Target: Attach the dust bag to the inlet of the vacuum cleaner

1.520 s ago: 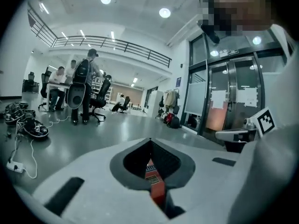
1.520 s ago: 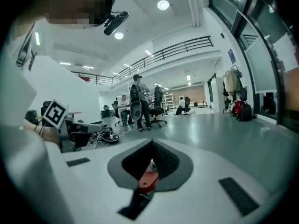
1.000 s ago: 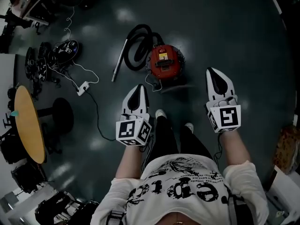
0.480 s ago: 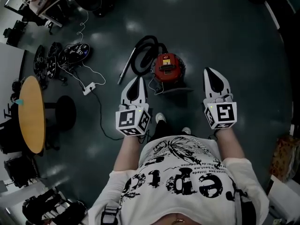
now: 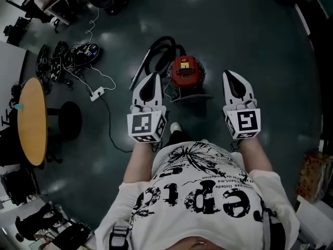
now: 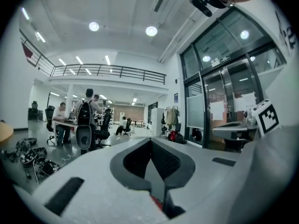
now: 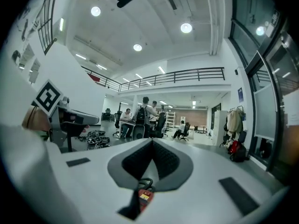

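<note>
A round red vacuum cleaner (image 5: 186,72) stands on the dark floor ahead of my feet. Its black hose (image 5: 158,51) is coiled beside it and a grey wand (image 5: 139,73) lies to the left. No dust bag shows in any view. My left gripper (image 5: 154,76) is held up in the air left of the vacuum, shut and empty. Level with it on the vacuum's right is my right gripper (image 5: 228,74), also shut and empty. A sliver of the red vacuum (image 7: 145,197) shows under the closed jaws in the right gripper view. Both gripper views look out level across the hall.
A round wooden table (image 5: 31,121) and a black stool base (image 5: 70,124) stand at the left. A white power strip (image 5: 97,94) with a trailing cable lies near a heap of black gear (image 5: 62,61). People sit at desks (image 7: 126,120) far across the hall.
Both grippers have risen and now sit higher in the head view. The person has straightened up, so the vacuum and floor look smaller and farther away.
</note>
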Tool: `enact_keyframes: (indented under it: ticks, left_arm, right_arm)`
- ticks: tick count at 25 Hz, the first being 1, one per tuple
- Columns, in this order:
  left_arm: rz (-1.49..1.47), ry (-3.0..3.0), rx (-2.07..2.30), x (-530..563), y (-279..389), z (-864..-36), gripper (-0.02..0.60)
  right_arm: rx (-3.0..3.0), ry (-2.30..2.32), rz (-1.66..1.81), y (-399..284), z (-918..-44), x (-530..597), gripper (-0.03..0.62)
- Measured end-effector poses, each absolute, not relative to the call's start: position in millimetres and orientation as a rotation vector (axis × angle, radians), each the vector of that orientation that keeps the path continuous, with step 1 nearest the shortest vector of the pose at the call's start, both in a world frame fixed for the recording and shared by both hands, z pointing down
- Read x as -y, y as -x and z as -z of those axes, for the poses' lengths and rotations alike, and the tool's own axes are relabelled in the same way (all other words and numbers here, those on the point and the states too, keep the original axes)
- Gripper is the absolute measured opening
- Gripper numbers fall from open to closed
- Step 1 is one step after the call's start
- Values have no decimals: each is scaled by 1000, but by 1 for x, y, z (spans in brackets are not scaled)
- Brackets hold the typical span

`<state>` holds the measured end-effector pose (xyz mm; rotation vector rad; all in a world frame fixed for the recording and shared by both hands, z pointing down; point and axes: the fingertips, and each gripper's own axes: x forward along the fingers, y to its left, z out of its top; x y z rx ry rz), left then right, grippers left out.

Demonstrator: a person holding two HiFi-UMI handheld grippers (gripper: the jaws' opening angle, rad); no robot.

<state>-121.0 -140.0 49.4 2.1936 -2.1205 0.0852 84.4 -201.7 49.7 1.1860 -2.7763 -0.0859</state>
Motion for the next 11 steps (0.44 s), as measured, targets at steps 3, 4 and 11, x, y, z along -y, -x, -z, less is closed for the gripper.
enact_keyframes:
  ticks: [3, 4, 11]
  left_arm:
    - [-150, -2261, 2153, 143, 124, -41, 2]
    - [-149, -2265, 2157, 143, 125, -39, 3]
    - [-183, -2287, 2131, 149, 121, -49, 2]
  right_arm:
    - [2780, -1199, 81, -86, -44, 202, 0]
    - [2779, -1199, 82, -86, -44, 202, 0]
    - [2759, -1184, 81, -83, -58, 204, 0]
